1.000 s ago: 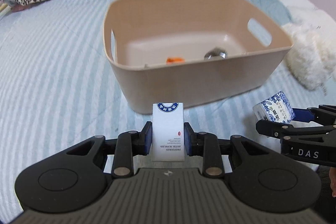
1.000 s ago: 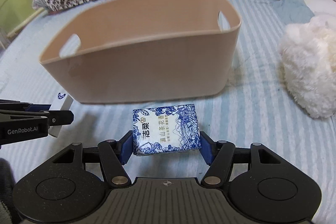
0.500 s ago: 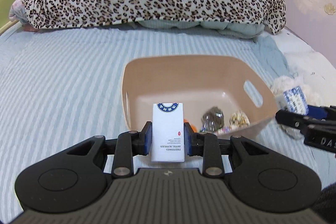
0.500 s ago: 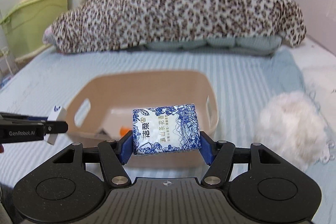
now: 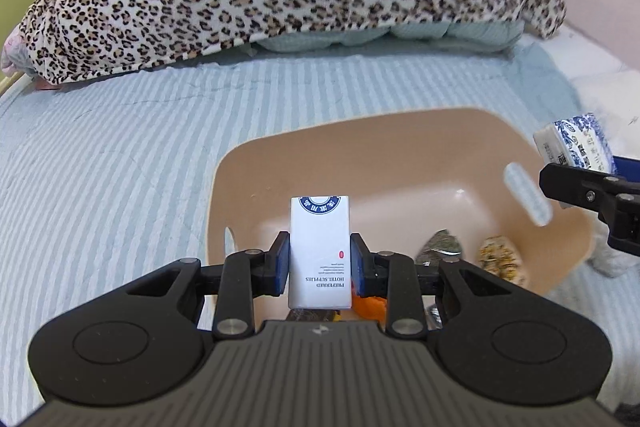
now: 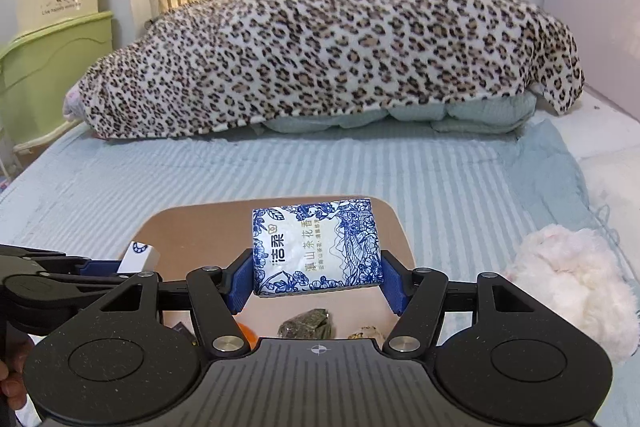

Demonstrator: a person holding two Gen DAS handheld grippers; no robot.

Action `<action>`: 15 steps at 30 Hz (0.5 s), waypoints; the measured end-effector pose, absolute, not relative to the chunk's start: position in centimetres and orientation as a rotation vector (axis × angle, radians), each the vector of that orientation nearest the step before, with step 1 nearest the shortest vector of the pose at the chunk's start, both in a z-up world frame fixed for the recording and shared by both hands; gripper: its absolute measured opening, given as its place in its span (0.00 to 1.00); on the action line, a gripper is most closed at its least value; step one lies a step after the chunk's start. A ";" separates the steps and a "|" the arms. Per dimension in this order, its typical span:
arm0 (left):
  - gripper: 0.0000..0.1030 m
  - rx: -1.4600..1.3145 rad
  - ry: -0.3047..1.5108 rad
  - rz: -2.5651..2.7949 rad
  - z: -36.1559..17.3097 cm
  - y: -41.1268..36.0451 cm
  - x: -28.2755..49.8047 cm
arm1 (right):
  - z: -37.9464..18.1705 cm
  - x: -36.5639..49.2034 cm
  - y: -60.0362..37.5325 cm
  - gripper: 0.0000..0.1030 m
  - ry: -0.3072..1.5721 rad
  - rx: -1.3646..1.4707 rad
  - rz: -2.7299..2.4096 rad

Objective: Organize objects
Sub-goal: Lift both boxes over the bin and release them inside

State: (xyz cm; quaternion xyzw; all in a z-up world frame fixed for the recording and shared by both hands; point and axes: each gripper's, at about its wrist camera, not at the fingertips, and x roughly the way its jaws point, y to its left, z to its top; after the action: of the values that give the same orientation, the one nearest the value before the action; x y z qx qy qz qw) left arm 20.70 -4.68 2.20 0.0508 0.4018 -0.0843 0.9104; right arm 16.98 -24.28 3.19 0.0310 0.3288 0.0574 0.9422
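Both grippers have risen and tipped forward since a second ago — the beige basket (image 5: 404,147), which then filled the upper frame at rim level, now lies below them, its inside open to view.

At lower centre of the left wrist view, the left gripper (image 5: 320,269) is clamped on a white hotel-supplies box (image 5: 320,251), held upright over the basket's near wall. At the right edge of that view the right gripper (image 5: 580,179) shows, carrying the blue-and-white tissue pack (image 5: 578,143) above the basket's right rim.

At centre of the right wrist view, the right gripper (image 6: 316,277) grips the tissue pack (image 6: 316,247) between its blue pads (image 6: 394,285), the pack slightly tilted and hanging over the basket (image 6: 192,227).

On the basket floor lie a dark foil packet (image 5: 440,247), a yellowish speckled packet (image 5: 498,257) and an orange piece (image 5: 370,307), partly hidden by the gripper.

A fluffy white bundle (image 6: 572,287) sits on the striped bedsheet (image 6: 360,167) at lower right, just beside the basket — well behind, a leopard-print blanket (image 6: 340,55) fills the upper frame.
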 end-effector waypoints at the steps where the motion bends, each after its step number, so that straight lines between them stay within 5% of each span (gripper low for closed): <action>1: 0.31 0.110 0.844 -0.170 1.7 -4.9 21.2 | 2.7 17.4 -24.2 0.58 0.685 0.066 0.113; 15: 0.32 0.154 1.026 -0.156 -3.3 -6.5 23.7 | -3.0 20.4 -23.3 0.59 0.897 0.013 0.096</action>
State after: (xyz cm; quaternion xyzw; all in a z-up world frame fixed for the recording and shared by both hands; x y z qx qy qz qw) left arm 23.72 -6.52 -3.30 0.0734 0.4899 -0.0746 0.8655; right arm 20.40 -23.32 -3.02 0.0061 0.4333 0.0463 0.9000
